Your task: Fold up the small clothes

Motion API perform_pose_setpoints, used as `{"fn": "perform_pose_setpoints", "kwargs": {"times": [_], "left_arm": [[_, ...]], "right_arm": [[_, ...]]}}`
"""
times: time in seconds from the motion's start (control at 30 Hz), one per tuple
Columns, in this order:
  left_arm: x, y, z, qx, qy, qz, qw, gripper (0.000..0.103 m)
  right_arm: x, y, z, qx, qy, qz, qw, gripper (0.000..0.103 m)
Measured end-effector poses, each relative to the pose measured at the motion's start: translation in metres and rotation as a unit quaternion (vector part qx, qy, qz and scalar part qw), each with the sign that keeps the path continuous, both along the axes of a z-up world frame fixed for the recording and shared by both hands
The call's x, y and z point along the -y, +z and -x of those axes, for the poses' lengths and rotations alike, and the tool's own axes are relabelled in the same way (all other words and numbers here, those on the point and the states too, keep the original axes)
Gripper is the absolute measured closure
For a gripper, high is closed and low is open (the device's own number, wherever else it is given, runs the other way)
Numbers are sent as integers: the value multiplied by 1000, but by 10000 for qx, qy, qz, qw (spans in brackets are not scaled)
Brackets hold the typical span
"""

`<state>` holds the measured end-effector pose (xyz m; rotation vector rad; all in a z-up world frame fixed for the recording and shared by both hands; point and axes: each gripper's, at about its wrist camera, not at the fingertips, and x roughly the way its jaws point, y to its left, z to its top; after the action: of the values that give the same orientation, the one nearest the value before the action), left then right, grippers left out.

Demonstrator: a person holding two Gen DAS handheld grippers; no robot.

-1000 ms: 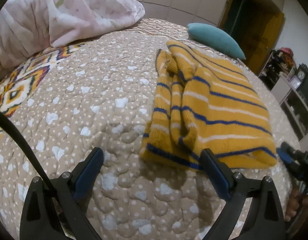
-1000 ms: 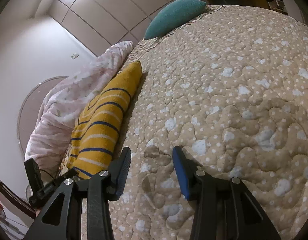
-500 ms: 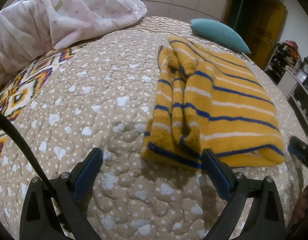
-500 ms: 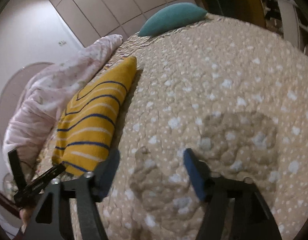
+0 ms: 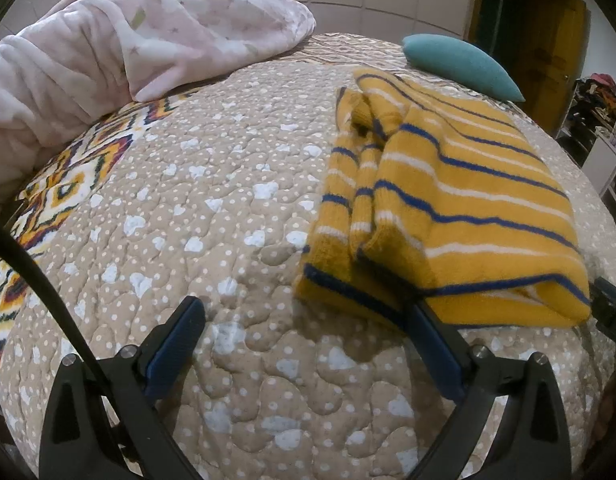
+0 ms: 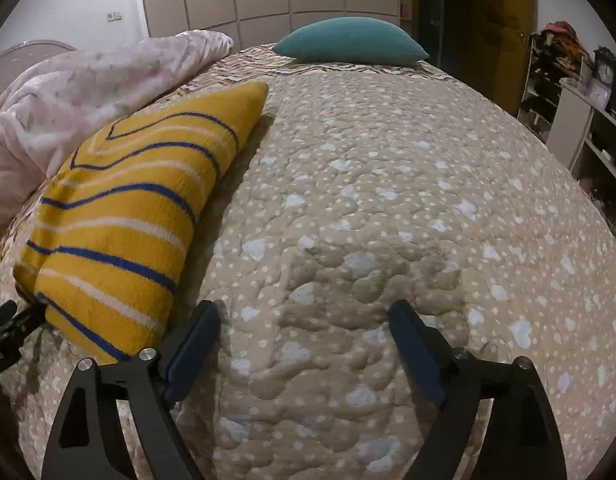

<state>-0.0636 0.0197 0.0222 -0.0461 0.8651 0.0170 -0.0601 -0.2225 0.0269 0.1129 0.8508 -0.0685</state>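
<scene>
Quilted beige bedspread (image 5: pixel 235 240) fills both views of a dim bedroom. On it lies a mustard sweater (image 5: pixel 448 208) with blue and white stripes, already gathered into a compact rectangle, its sleeves tucked along one edge. We judge the folding largely done: at most a last halving or some smoothing looks left, and no other small clothes show on the bed.

We hold both tools off the garment. Our left tongs (image 5: pixel 308 344) are spread wide and empty, the right-hand finger just at the sweater's near hem. Our right tongs (image 6: pixel 303 340) are likewise parted, gripping nothing, over bare quilt beside the fold.

Only the left view shows the tucked sleeves and the patterned border of the spread. Only the right view shows the sweater's thick folded side, plus shelving along the wall. Both catch the pink blanket (image 5: pixel 139 40) and teal pillow (image 6: pixel 348 42).
</scene>
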Motion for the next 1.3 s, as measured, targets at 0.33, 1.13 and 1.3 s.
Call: {"fn": "perform_pose_setpoints", "kwargs": {"times": [0.33, 1.13, 1.3], "left_arm": [[1, 0, 0, -3, -6, 4, 10000, 3], [5, -3, -4, -197, 3, -82, 9998, 0], [5, -3, -2, -156, 8, -69, 9999, 0]], "right_arm": [[0, 0, 4, 35, -18, 29, 10000, 13], [-10, -2, -3, -90, 6, 145, 9999, 8], [-11, -2, -1, -74, -15, 156, 9998, 8]]}}
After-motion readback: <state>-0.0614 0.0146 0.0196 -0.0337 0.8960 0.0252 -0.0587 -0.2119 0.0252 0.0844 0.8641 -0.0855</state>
